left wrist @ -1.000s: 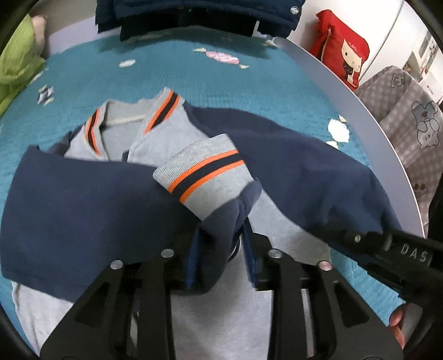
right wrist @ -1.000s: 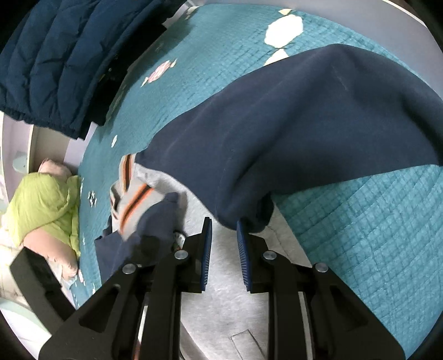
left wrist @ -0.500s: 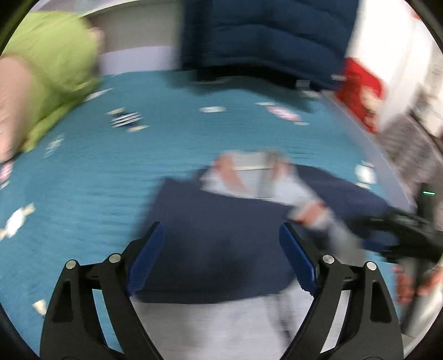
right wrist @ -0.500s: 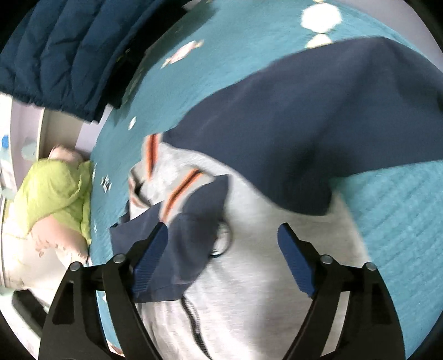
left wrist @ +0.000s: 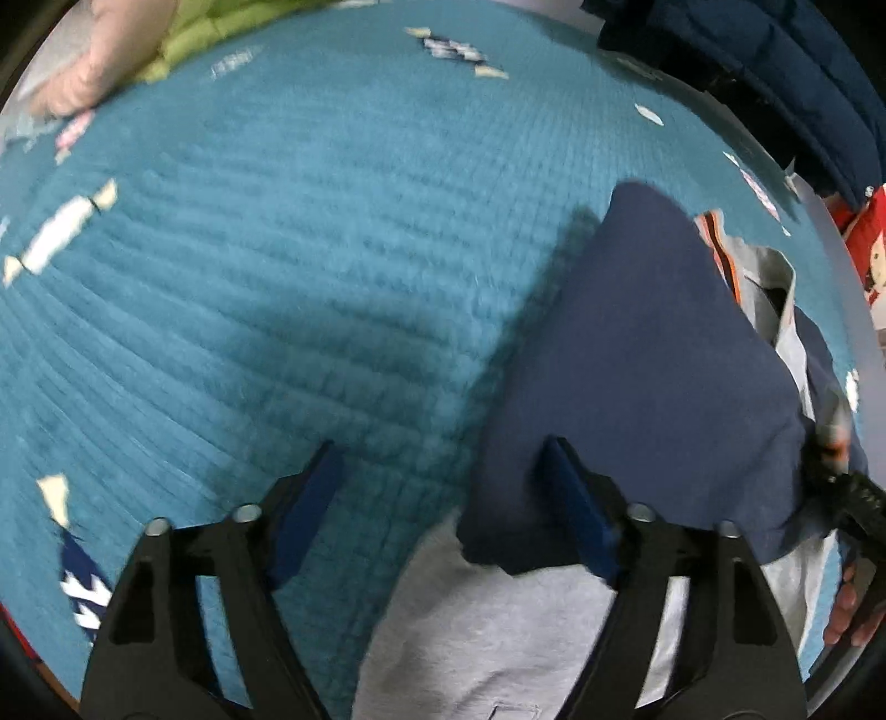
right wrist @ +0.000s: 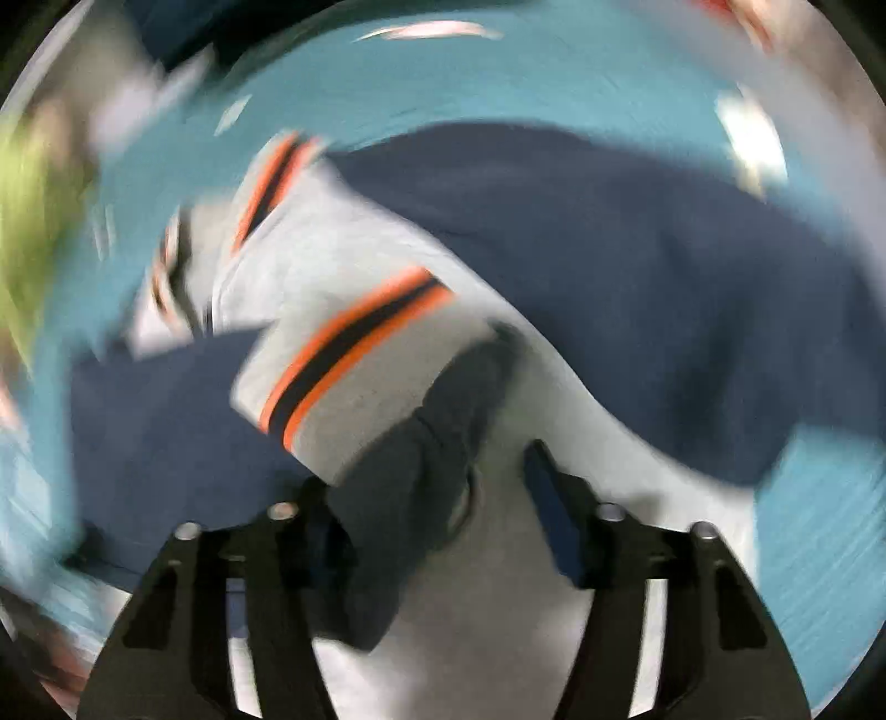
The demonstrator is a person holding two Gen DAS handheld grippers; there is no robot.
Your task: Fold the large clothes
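Observation:
A grey jacket (left wrist: 470,637) with navy sleeves and orange-striped trim lies on the teal bedspread (left wrist: 277,249). One navy sleeve (left wrist: 637,360) is folded across its chest. My left gripper (left wrist: 443,498) hangs over the jacket's left edge with its jaws wide and closing. The sleeve's edge lies between them and the pads do not press it. In the blurred right wrist view, my right gripper (right wrist: 440,515) is closing around the navy end of the sleeve (right wrist: 421,476) below the striped cuff (right wrist: 354,354). A gap still shows beside its right pad.
A green and pink plush shape (left wrist: 210,22) lies at the far left of the bed. A dark blue quilted coat (left wrist: 775,66) hangs at the far right, with a red cushion (left wrist: 869,249) beyond the bed's edge. A person's hand (left wrist: 847,609) holds the right gripper.
Both grippers let go of the sleeve ends they gripped and opened. The left one swung left to the jacket's edge. The right one shifted over the striped cuff and its jaws have narrowed.

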